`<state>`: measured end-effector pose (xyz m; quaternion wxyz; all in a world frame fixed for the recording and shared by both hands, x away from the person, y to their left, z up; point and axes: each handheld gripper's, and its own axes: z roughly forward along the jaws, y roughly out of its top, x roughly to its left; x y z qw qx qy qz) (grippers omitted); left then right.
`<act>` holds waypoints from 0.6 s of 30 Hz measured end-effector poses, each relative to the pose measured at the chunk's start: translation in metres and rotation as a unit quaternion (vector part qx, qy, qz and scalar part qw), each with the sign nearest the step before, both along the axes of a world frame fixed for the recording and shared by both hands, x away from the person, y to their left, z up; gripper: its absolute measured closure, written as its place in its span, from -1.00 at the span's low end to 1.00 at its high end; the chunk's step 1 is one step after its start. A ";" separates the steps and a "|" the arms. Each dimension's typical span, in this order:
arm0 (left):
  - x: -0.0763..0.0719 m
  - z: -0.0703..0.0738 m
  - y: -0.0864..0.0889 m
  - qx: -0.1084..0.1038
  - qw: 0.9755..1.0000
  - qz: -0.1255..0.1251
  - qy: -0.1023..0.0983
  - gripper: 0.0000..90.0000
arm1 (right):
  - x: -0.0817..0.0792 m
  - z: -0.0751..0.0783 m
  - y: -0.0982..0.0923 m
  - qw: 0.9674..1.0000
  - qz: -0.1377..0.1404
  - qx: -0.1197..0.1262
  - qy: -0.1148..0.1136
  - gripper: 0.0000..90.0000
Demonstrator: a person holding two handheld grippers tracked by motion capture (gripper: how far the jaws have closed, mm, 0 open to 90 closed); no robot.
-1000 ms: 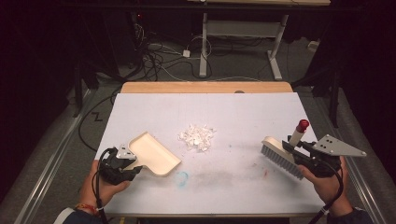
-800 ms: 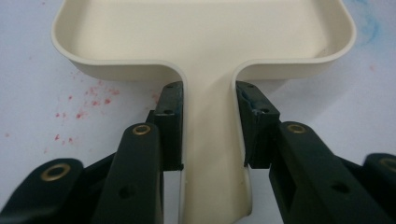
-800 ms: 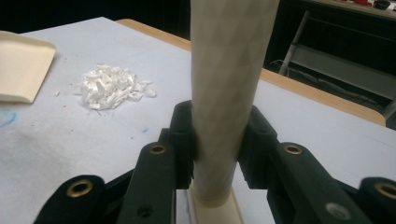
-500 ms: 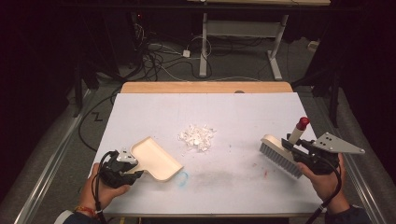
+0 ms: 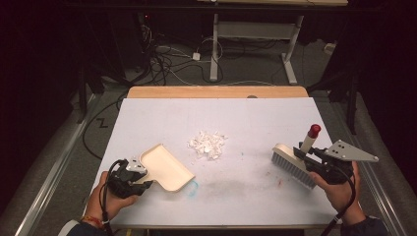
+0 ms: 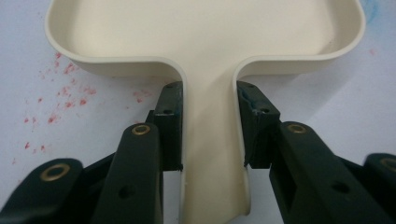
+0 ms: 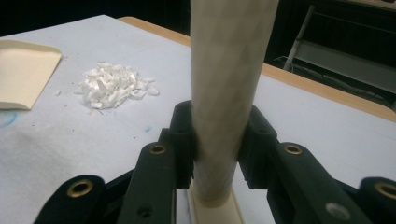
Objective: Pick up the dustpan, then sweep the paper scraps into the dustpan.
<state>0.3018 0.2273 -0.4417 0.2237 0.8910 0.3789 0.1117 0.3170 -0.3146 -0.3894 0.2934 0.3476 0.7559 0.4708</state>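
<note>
Both grippers are clamped on tools. At lower left of the high view, the left gripper (image 5: 139,178) has its jaws pressed against both sides of the cream dustpan's (image 5: 164,166) handle, and the pan lies flat on the white table (image 5: 255,118) with its open mouth angled toward lower right. At lower right, the right gripper (image 5: 314,158) pinches the pale handle of the brush (image 5: 294,163), whose red cap sticks up above it and whose bristles rest on the tabletop. Between the two tools, near the middle of the frame, sits a small heap of white scraps (image 5: 207,143), well apart from both. Smallest of all, a faint blue mark (image 5: 193,186) shows just beside the dustpan's lower edge.
</note>
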 end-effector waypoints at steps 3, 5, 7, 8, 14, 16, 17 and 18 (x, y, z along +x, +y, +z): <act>0.001 0.001 0.000 0.001 1.000 -0.004 -0.001 0.42 | 0.004 -0.001 0.005 1.000 0.000 0.011 0.001 0.57; 0.002 0.002 0.000 0.003 1.000 -0.006 -0.001 0.42 | 0.009 -0.001 0.012 1.000 0.008 0.013 0.005 0.57; 0.002 0.001 0.000 0.002 1.000 -0.006 -0.001 0.42 | 0.016 0.000 0.021 1.000 0.015 0.012 0.002 0.57; 0.002 0.001 0.000 0.002 1.000 -0.006 0.001 0.42 | 0.019 0.000 0.026 1.000 0.019 0.012 0.001 0.58; 0.002 0.001 0.000 0.004 1.000 -0.008 0.001 0.42 | 0.046 0.000 0.057 0.999 0.032 0.016 -0.008 0.58; 0.002 0.001 0.000 0.004 1.000 -0.008 0.001 0.42 | 0.057 0.002 0.067 0.999 0.033 0.021 -0.012 0.58; 0.003 0.001 0.000 0.004 1.000 -0.011 0.000 0.42 | 0.064 0.003 0.072 0.999 0.033 0.028 -0.012 0.58; 0.003 0.001 0.000 0.004 1.000 -0.011 0.000 0.42 | 0.064 0.003 0.072 0.999 0.033 0.028 -0.012 0.58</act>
